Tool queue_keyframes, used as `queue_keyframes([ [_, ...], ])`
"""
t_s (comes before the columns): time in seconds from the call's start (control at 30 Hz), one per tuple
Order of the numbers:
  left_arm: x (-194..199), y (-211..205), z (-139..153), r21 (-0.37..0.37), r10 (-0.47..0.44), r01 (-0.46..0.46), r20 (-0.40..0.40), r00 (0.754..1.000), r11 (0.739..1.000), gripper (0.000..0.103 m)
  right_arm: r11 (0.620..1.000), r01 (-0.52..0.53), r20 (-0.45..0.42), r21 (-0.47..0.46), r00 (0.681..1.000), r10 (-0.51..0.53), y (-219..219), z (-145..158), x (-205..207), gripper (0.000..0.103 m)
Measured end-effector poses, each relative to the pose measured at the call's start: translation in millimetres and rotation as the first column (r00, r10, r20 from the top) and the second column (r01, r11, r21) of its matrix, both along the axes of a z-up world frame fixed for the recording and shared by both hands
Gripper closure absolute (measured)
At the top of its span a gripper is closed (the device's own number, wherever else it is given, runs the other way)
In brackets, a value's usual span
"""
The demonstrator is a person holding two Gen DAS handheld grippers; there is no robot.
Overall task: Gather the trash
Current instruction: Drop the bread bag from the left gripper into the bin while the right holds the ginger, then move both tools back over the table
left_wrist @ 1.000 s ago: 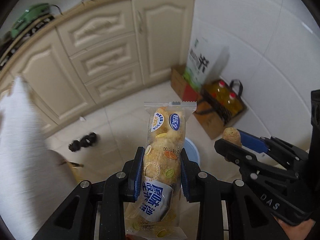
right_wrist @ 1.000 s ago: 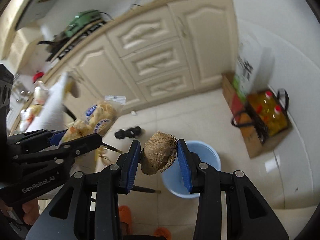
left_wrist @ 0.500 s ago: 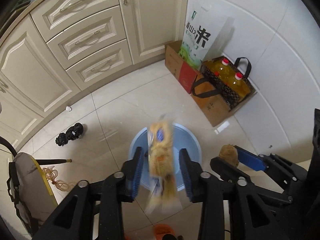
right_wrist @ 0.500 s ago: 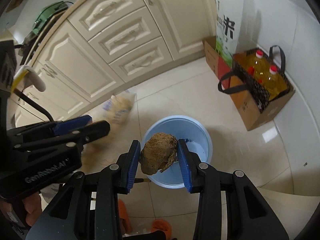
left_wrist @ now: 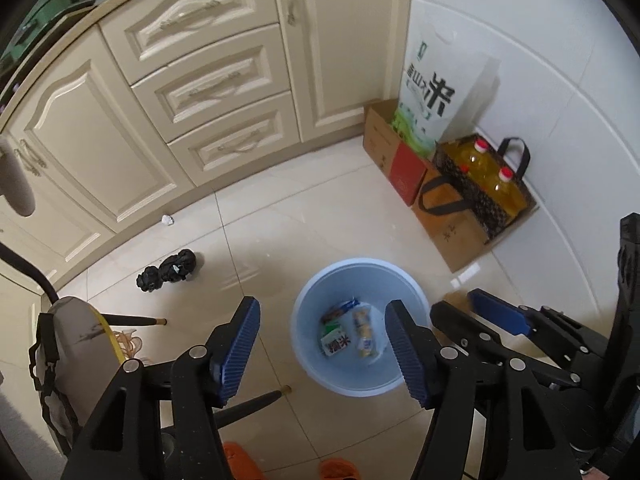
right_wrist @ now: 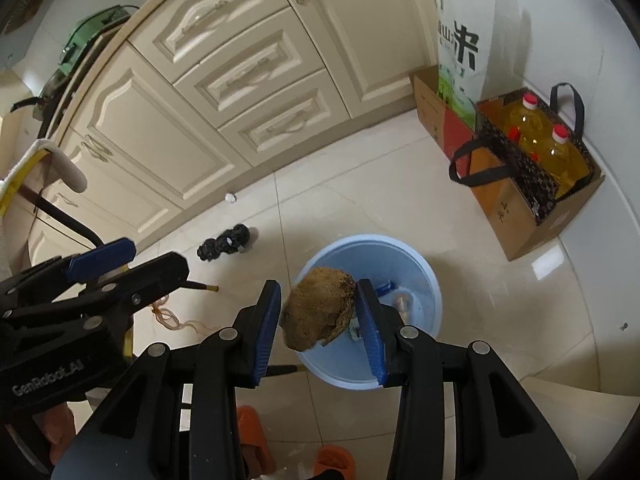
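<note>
A light blue bin point(left_wrist: 356, 280) stands on the tiled floor, also in the right wrist view point(right_wrist: 424, 276). The snack packet point(left_wrist: 365, 332) lies inside it beside another wrapper point(left_wrist: 335, 342). My left gripper point(left_wrist: 324, 348) is open and empty above the bin's left side. My right gripper point(right_wrist: 318, 316) is shut on a brown fibrous husk point(right_wrist: 320, 312) and holds it above the bin's near rim. The right gripper also shows in the left wrist view point(left_wrist: 472, 312).
Cream cabinets point(left_wrist: 208, 88) line the back. A black object point(left_wrist: 168, 272) and a white scrap point(left_wrist: 167, 220) lie on the floor. A rice bag point(left_wrist: 432, 92) and a box with oil bottles point(left_wrist: 480, 184) stand at the right wall. A chair point(left_wrist: 72, 344) is at left.
My left gripper opened and the snack packet fell into the bin. Both grippers tilted down over the bin. The right gripper still holds the husk.
</note>
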State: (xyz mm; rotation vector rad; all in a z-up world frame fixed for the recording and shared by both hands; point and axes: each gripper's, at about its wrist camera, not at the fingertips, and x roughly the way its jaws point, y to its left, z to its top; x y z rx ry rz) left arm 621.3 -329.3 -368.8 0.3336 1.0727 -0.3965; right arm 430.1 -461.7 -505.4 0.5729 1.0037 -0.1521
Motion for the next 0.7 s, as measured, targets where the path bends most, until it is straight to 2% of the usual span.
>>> queue_keyframes([
  [0.07,-9,9,13,-0.01,0.007,-0.007,0.005,1.0,1.0,0.041,1.0,0.001,0.007,-0.001,1.0,-0.001,3,7,0,0.061],
  [0.23,-38,29,48,-0.072,0.019,-0.016,0.033,0.999,0.997,0.036,0.998,-0.003,0.025,-0.067,1.0,0.005,13,38,-10,0.047],
  [0.3,-53,40,67,-0.094,0.014,-0.009,0.049,0.999,0.995,0.036,0.995,-0.012,0.038,-0.104,0.999,0.016,21,59,-17,0.037],
  [0.37,-69,49,83,-0.118,0.006,0.002,0.063,0.998,0.993,0.035,0.991,-0.016,0.05,-0.13,0.998,0.023,28,76,-24,0.034],
  [0.57,-136,103,161,-0.235,0.021,0.02,0.169,0.985,0.972,0.03,0.977,-0.038,0.123,-0.208,0.99,0.064,64,145,-50,0.026],
  [0.7,-188,154,217,-0.305,0.065,0.028,0.29,0.955,0.952,0.02,0.961,-0.066,0.194,-0.27,0.974,0.121,103,199,-60,0.021],
])
